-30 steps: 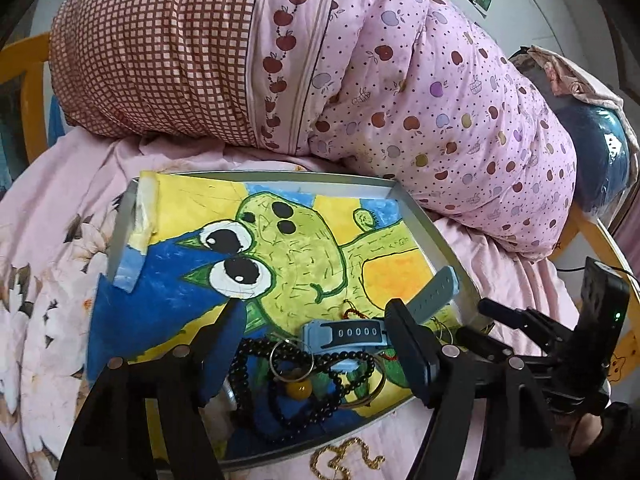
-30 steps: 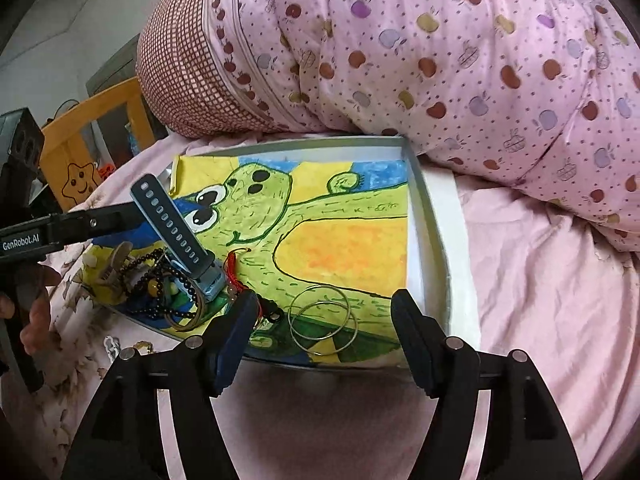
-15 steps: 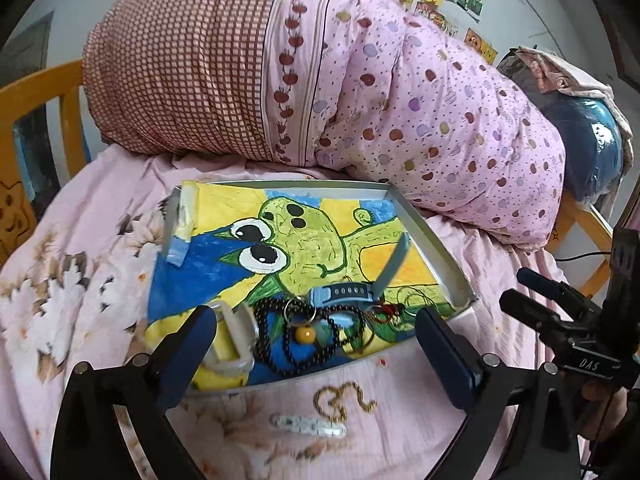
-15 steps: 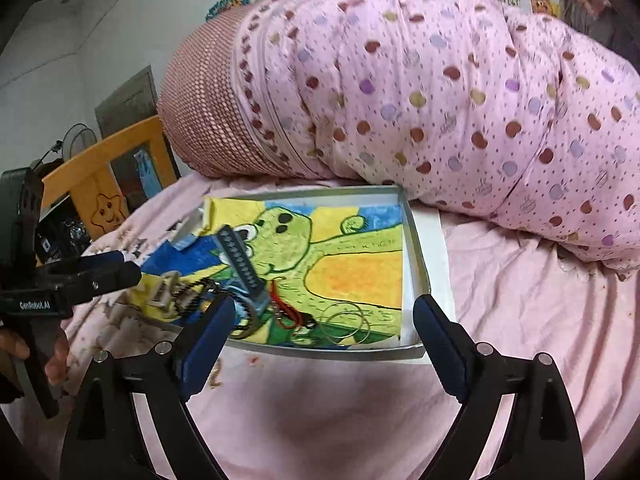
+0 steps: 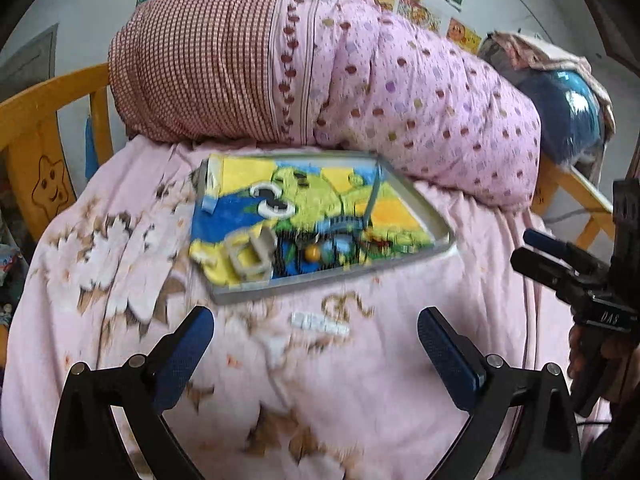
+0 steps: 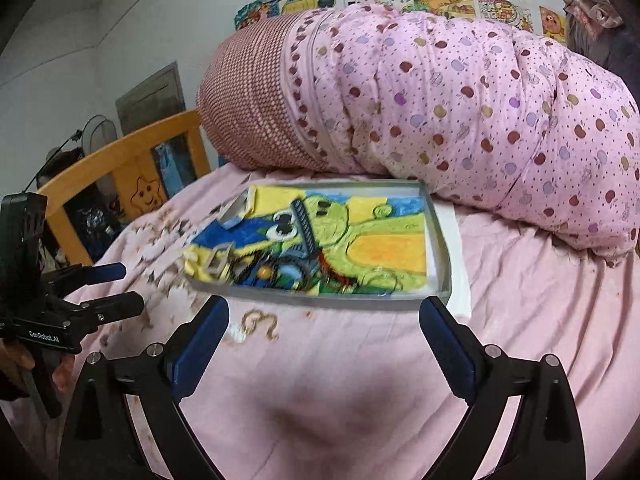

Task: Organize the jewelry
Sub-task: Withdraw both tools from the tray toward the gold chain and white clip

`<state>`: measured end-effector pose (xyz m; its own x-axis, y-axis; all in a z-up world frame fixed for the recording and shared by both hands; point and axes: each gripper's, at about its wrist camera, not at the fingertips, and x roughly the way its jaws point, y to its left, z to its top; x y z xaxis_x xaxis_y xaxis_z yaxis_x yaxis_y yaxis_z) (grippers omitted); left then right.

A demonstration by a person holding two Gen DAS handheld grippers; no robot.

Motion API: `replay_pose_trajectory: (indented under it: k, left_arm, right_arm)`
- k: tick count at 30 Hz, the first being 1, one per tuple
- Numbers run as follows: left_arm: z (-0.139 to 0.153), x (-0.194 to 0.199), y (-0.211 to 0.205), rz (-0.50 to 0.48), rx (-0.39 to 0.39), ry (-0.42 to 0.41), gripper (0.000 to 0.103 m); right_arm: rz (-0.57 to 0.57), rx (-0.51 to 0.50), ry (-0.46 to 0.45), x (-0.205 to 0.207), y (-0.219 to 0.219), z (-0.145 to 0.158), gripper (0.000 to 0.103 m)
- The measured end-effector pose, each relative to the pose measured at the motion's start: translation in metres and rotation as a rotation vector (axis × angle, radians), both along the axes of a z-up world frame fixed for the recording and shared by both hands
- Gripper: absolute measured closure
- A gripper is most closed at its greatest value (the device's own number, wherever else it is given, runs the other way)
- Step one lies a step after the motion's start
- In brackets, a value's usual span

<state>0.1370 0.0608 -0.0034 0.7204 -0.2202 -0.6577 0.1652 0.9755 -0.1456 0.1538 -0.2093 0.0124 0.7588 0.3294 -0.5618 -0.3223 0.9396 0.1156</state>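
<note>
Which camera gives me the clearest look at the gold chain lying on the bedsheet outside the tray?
Right wrist view: the gold chain lies close and fairly sharp before the tray. The left wrist view shows it smaller and motion-blurred.

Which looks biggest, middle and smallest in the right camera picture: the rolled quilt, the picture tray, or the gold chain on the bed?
1. Rolled quilt, filling the back of the bed.
2. Picture tray, much smaller, though it lies nearer the camera.
3. Gold chain, a tiny squiggle on the sheet in front of the tray.
</note>
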Motion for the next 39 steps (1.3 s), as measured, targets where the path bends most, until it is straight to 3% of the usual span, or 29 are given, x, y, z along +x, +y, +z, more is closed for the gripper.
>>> replay_pose_trajectory:
  k: [10, 27, 34, 39]
  left_arm:
    - [-0.039, -0.022, -0.002, 0.014, 0.055, 0.101, 0.0]
    - [-0.071, -0.009, 0.004, 0.009, 0.148, 0.187, 0.0]
    - [-0.079, 0.012, 0.013, -0.018, 0.112, 0.205, 0.0]
    - [-0.077, 0.028, 0.017, -0.035, 0.031, 0.191, 0.0]
  right_arm:
    - [0.018, -0.051, 0.126, -0.021, 0.002, -0.048, 0.009]
    - [0.069, -0.098, 0.192, -0.001, 0.018, -0.082, 0.009]
    - [0.07, -0.076, 0.22, 0.02, 0.023, -0.094, 0.009]
    - [0.065, -0.066, 0.205, 0.034, 0.03, -0.096, 0.009]
